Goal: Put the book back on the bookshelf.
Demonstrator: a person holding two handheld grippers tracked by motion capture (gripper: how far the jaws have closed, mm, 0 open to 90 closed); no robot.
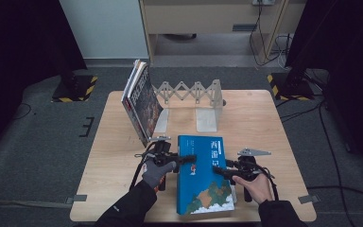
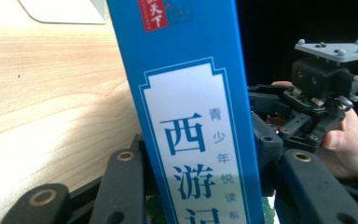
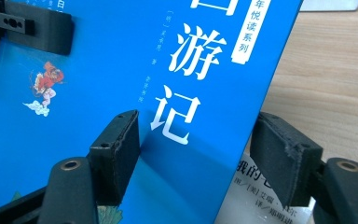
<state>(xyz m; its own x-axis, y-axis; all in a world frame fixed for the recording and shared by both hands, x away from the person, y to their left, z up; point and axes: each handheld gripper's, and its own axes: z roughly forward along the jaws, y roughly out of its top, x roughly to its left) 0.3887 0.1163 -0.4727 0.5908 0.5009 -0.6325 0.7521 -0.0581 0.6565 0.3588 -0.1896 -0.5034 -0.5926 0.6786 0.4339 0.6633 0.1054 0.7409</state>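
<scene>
A blue book (image 1: 203,184) with white Chinese lettering lies on the wooden table (image 1: 264,118), one gripper at each of its long sides. My left gripper (image 1: 185,158) is shut on its left side. In the left gripper view the book's spine (image 2: 191,93) stands between the jaws of the left gripper (image 2: 200,158). My right gripper (image 1: 220,171) grips the right side. In the right gripper view one pad (image 3: 121,154) of the right gripper (image 3: 200,149) rests on the front cover (image 3: 98,56) and the other sits at the book's edge.
An expanding metal book rack (image 1: 189,92) stands at the back of the table, with some books (image 1: 142,101) leaning at its left end. A white printed cover (image 3: 256,186) shows under the blue book. Bare wood lies to the left and right.
</scene>
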